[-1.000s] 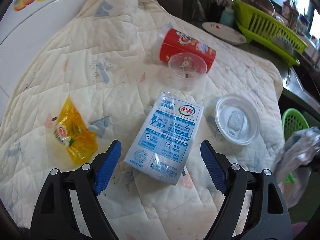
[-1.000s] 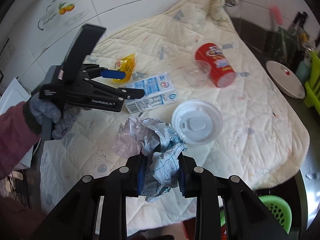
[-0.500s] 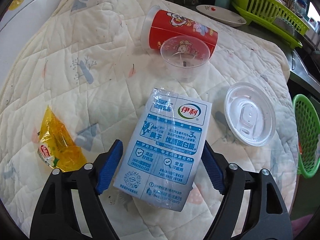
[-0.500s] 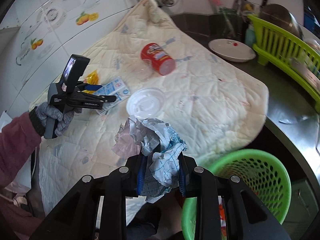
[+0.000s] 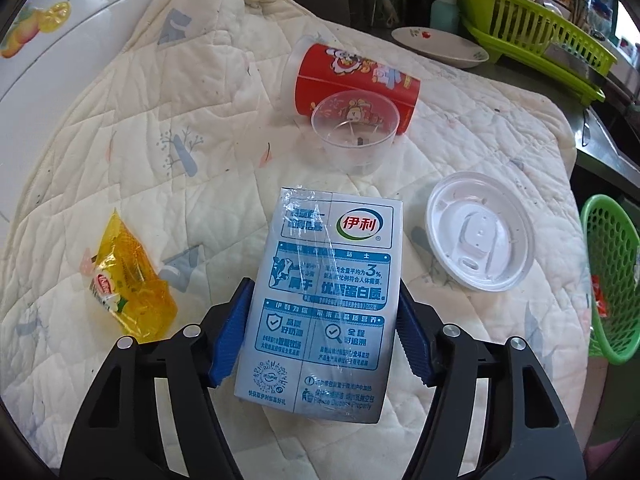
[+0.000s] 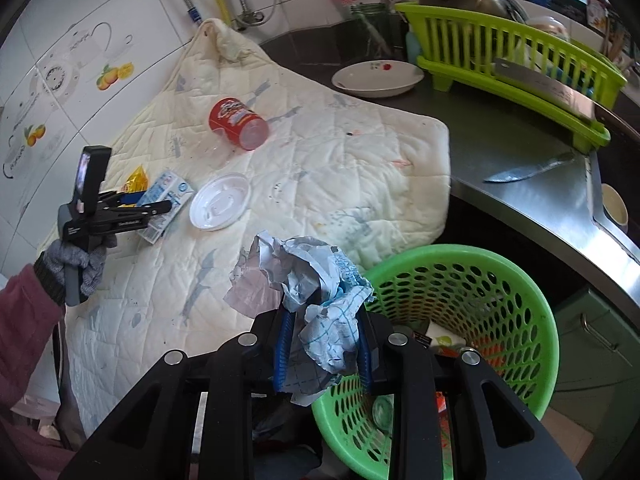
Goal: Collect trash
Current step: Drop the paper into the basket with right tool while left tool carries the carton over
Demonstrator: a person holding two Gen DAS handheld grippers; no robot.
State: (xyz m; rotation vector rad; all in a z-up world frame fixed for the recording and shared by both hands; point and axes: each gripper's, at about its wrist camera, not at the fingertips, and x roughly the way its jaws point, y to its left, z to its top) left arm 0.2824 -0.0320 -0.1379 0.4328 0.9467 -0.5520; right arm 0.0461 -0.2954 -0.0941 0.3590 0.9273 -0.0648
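My left gripper [image 5: 324, 336] is shut on a blue and white milk carton [image 5: 324, 300], its blue pads pressed against both sides, over the quilted cloth [image 5: 160, 128]. It also shows in the right wrist view [image 6: 140, 210] with the carton [image 6: 166, 196]. My right gripper [image 6: 324, 344] is shut on a crumpled paper wad [image 6: 320, 292], held beside the rim of the green mesh trash basket [image 6: 500, 292], which holds some trash. On the cloth lie a yellow wrapper [image 5: 128, 284], a clear plastic cup [image 5: 356, 132], a red cup [image 5: 356, 76] on its side and a white lid [image 5: 480, 236].
A white plate [image 6: 378, 78], a green dish rack [image 6: 512, 60] and a knife [image 6: 524, 172] are on the steel counter [image 6: 520, 204] to the right. The tiled wall [image 6: 60, 60] runs along the left. The basket [image 5: 608, 280] stands below the counter edge.
My left gripper advanced onto the milk carton and closed on it. My right gripper carried the paper wad away from the cloth to the green basket's rim.
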